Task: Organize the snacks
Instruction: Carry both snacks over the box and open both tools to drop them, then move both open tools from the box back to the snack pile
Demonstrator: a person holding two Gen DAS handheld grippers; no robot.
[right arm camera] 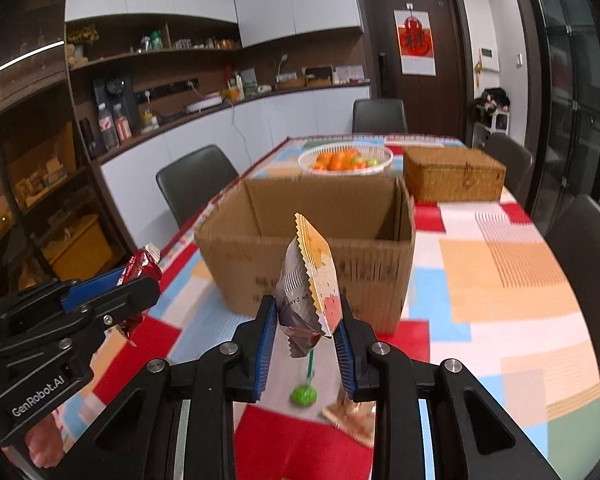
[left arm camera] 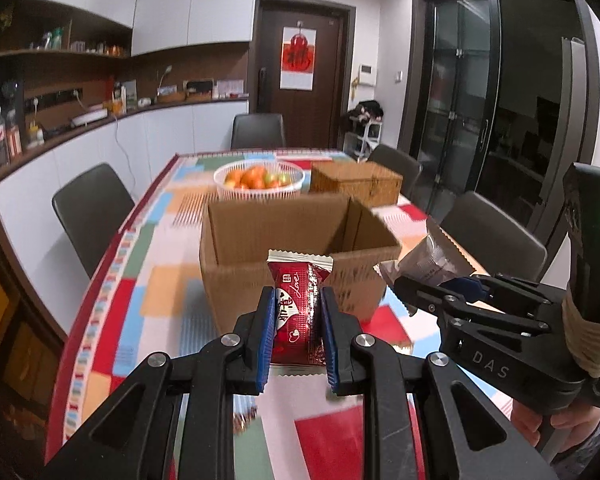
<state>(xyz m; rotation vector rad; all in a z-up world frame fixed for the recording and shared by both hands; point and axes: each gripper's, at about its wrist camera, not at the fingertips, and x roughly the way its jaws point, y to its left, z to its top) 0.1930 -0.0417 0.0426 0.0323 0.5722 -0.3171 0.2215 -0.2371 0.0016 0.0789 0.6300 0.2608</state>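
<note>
My left gripper is shut on a red snack packet and holds it above the table, just short of the open cardboard box. My right gripper is shut on a silver and orange snack packet, also in front of the box. In the left wrist view the right gripper sits to the right with its packet. In the right wrist view the left gripper sits at the left with the red packet. The inside bottom of the box is hidden.
A green lollipop and another small packet lie on the patchwork tablecloth below my right gripper. Behind the box stand a white basket of fruit and a wicker box. Dark chairs surround the table.
</note>
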